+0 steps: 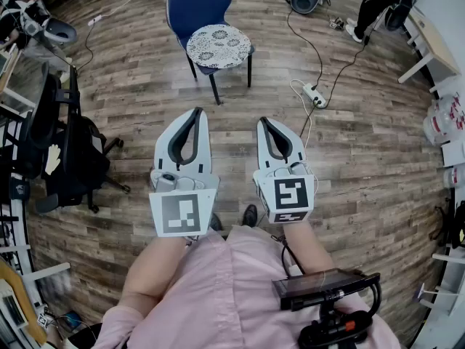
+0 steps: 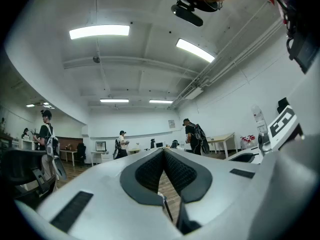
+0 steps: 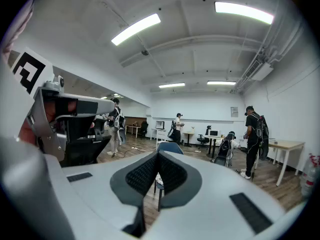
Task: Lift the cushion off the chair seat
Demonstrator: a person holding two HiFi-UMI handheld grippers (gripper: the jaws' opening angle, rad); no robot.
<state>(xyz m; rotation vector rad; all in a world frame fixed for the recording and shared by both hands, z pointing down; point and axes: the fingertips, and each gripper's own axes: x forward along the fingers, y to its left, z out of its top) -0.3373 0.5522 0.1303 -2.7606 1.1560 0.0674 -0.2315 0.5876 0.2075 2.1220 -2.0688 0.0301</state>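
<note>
A blue chair (image 1: 197, 9) stands on the wood floor ahead of me, with a round white cushion (image 1: 218, 46) in a dark floral print lying on its seat. Both grippers hang well short of it, over the floor. The left gripper (image 1: 196, 112) is shut with nothing between its jaws, and so is the right gripper (image 1: 263, 121). In the right gripper view the chair (image 3: 169, 147) shows just past the closed right gripper (image 3: 158, 155), and a sliver of the cushion (image 3: 157, 181) peeks below. In the left gripper view the left gripper (image 2: 163, 151) hides most of the chair.
A black office chair (image 1: 69, 151) with a bag on it stands at the left. A power strip (image 1: 314, 93) and its cables lie on the floor right of the blue chair. Shelves (image 1: 450, 144) line the right side. Several people (image 3: 252, 134) stand far off among desks.
</note>
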